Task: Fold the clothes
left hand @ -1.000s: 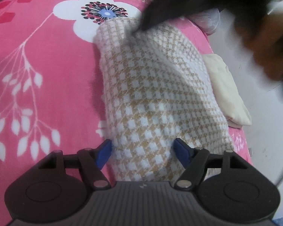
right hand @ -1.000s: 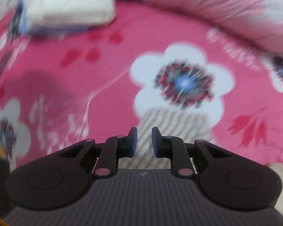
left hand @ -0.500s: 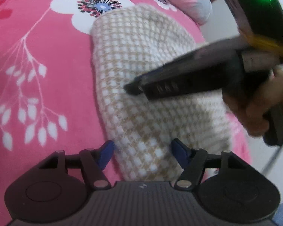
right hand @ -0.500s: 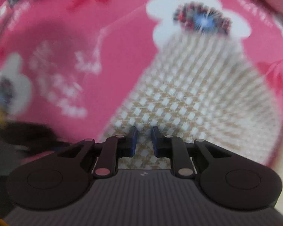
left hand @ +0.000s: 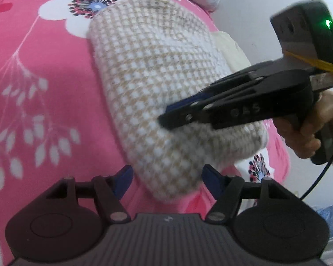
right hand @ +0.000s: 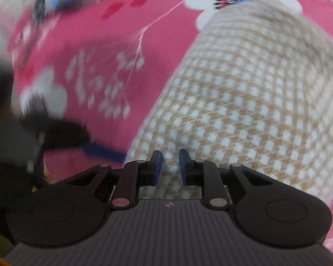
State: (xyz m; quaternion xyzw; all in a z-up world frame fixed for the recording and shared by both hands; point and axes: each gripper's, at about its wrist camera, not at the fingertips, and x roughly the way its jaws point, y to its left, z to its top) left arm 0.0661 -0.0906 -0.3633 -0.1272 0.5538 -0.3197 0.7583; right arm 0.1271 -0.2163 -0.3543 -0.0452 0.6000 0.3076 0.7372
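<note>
The left claw is standing wide, its blue pads straddling the near rounded end of the beige-and-white houndstooth knit garment without gripping it. The right claw is hovering narrow over the weave, seemingly pinching nothing. The garment is lying as a compact oblong on the pink flowered bedsheet, so this is either smoothing a finished fold or preparing another; any grasp calls for catching all layers together.
</note>
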